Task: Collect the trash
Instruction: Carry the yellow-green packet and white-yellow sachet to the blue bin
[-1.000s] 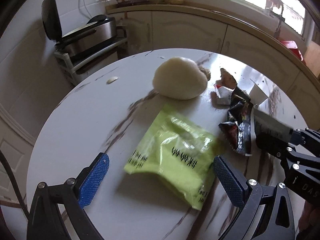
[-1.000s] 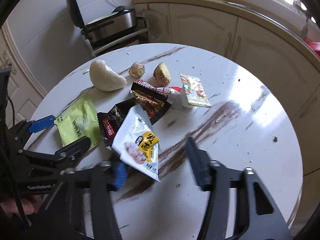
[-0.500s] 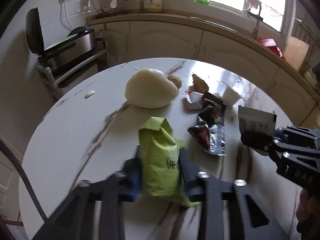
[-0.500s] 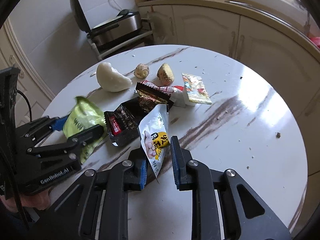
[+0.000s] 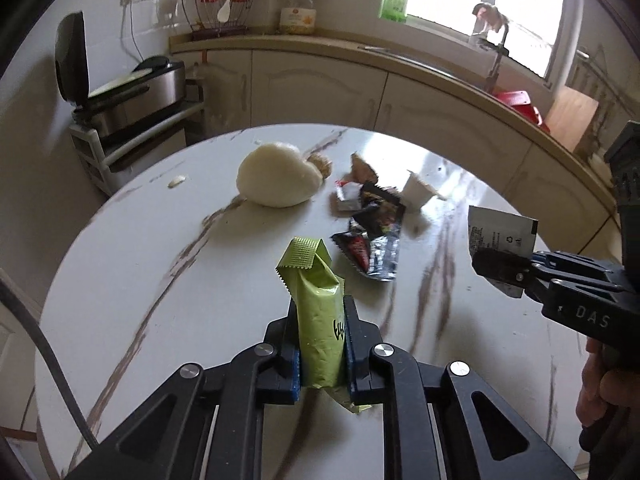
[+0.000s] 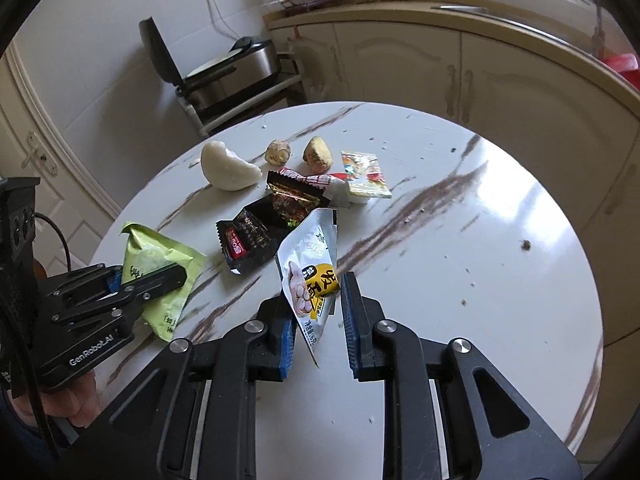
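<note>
A green snack packet (image 5: 316, 292) stands crumpled and upright between the blue pads of my left gripper (image 5: 320, 320), whose jaws are closing tight on it; it hangs just above the round marble table (image 5: 140, 280). From the right wrist view the same green packet (image 6: 156, 252) sticks out of the left gripper (image 6: 160, 276). My right gripper (image 6: 318, 312) is shut on a white packet with a yellow label (image 6: 310, 256), lifted off the tabletop. The left wrist view shows that white packet (image 5: 500, 232) held in the right gripper (image 5: 496, 268) at the right.
Further back on the table lie a white bun (image 5: 276, 180), dark foil wrappers (image 5: 376, 232), a small white cup (image 5: 416, 192), a colourful sachet (image 6: 366, 174) and two brownish food lumps (image 6: 316, 152). Cabinets and an appliance on a rack (image 5: 132, 92) stand behind.
Both grippers have gone from open around flat-lying packets to shut on them. The green packet and the white packet are now raised off the table, and both cameras have pulled back.
</note>
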`<state>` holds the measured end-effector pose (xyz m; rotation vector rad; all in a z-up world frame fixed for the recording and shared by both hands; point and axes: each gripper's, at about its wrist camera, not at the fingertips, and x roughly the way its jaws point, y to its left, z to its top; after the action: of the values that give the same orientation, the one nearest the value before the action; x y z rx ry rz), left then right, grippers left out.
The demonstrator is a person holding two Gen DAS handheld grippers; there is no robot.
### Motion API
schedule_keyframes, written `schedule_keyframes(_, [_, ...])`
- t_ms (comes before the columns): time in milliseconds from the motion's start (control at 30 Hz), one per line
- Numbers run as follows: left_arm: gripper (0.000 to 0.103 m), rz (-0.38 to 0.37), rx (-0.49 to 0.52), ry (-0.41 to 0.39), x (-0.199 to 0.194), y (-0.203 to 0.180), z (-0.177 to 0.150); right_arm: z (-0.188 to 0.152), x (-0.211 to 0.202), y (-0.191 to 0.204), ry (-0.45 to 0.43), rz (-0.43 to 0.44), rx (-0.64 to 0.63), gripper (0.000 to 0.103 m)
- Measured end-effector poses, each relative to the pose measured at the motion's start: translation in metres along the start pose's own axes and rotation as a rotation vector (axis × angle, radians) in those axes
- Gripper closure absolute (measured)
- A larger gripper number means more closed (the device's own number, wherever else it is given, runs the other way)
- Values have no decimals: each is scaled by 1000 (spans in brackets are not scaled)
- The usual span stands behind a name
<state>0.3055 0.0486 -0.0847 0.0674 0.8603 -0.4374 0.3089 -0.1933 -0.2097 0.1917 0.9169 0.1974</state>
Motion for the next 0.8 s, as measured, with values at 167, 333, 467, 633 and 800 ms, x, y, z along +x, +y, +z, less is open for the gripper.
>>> schedule_keyframes(167, [90, -2, 56, -37, -31, -33, -8, -10, -23, -11, -32, 25, 32, 83])
schedule_keyframes(333, [90, -20, 117, -69, -48, -72, -8, -22, -52, -26, -76, 31, 57, 83])
schedule_keyframes(467, [90, -47, 170, -82, -54, -108, -6, -32, -84, -46, -127, 30, 87, 83])
schedule_keyframes(633, [90, -114, 241, -84, -51, -163, -5, -50, -127, -81, -191, -6, 138, 83])
schedule_keyframes(800, [90, -209, 291, -62, -40, -221, -4, -76, -172, -132, -243, -73, 222, 83])
